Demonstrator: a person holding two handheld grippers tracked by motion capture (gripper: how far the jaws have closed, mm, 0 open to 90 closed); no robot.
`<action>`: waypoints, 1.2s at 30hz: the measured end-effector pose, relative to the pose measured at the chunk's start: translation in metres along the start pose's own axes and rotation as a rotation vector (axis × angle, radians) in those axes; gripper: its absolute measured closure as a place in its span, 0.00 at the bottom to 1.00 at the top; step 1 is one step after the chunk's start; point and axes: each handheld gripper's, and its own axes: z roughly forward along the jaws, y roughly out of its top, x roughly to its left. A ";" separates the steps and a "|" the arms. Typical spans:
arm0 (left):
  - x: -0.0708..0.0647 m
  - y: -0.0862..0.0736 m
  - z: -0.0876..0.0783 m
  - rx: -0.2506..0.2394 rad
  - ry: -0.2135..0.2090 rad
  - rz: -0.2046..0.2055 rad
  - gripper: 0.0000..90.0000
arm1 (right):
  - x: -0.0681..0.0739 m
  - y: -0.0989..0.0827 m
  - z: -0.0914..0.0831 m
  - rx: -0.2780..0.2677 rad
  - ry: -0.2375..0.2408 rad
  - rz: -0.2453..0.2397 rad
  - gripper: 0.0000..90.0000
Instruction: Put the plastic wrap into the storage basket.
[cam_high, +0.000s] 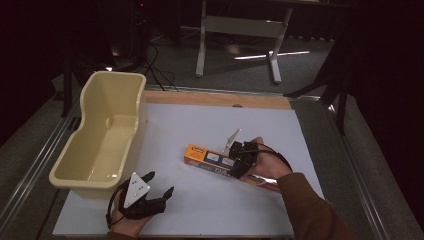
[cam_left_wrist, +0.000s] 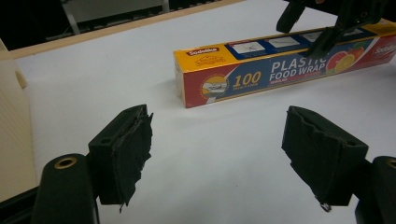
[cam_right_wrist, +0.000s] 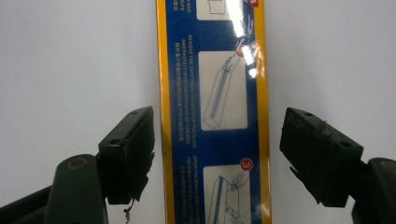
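Observation:
A long plastic food wrap box (cam_high: 210, 159), orange and blue, lies flat on the white sheet (cam_high: 200, 210) right of the middle. My right gripper (cam_high: 240, 162) hangs over the box's middle, pointing down. In the right gripper view its black jaws stand open on either side of the box (cam_right_wrist: 215, 116), with a gap on each side. My left gripper (cam_high: 160, 182) rests low near the front of the sheet, open, with nothing between its fingers. In the left gripper view the box (cam_left_wrist: 261, 74) lies ahead, with the right gripper (cam_left_wrist: 308, 28) over its far part.
A cream plastic tub (cam_high: 112, 97) stands empty at the sheet's left edge, close to my left hand. A wooden strip (cam_high: 215, 99) runs along the far edge. Metal rails border the table on both sides, and a white table frame (cam_high: 240, 30) stands beyond.

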 end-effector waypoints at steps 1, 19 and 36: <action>0.000 0.000 0.000 0.001 -0.001 0.000 0.26 | 0.000 0.001 0.002 0.014 0.010 -0.003 0.29; -0.001 0.000 0.000 0.004 -0.007 0.003 0.27 | -0.009 0.012 0.029 0.189 0.094 -0.003 0.39; -0.001 0.000 0.000 0.002 -0.006 0.002 0.27 | -0.012 0.018 0.027 0.220 0.117 0.116 0.43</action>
